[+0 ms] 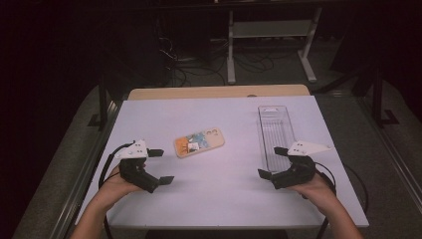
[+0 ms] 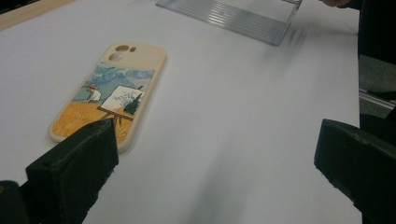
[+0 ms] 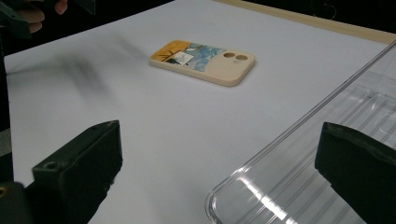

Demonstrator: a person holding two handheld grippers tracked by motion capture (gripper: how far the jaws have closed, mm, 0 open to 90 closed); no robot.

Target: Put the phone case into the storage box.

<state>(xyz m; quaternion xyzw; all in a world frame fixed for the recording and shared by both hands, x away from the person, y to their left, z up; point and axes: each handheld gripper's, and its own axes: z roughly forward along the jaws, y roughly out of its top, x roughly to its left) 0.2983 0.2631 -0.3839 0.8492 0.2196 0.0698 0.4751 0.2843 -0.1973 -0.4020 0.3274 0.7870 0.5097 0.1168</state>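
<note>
A cream phone case [image 1: 199,142] printed with a painter at an easel lies flat on the white table [image 1: 224,194], left of centre. In the left gripper view the phone case [image 2: 109,93] sits just beyond the left jaw; in the right gripper view the phone case [image 3: 203,60] lies farther off. A clear plastic tray [image 1: 276,133] stands at the right, with the tray [image 3: 327,158] close under the right jaws. My left gripper [image 1: 160,166] hovers open at the front left, nothing between its jaws. My right gripper [image 1: 272,161] is open at the tray's near end, holding nothing.
A wooden tabletop edge [image 1: 219,92] shows behind the white surface. Beyond it, on the dark floor, are cables and a white metal stand [image 1: 271,45]. Bare white surface lies between the two grippers.
</note>
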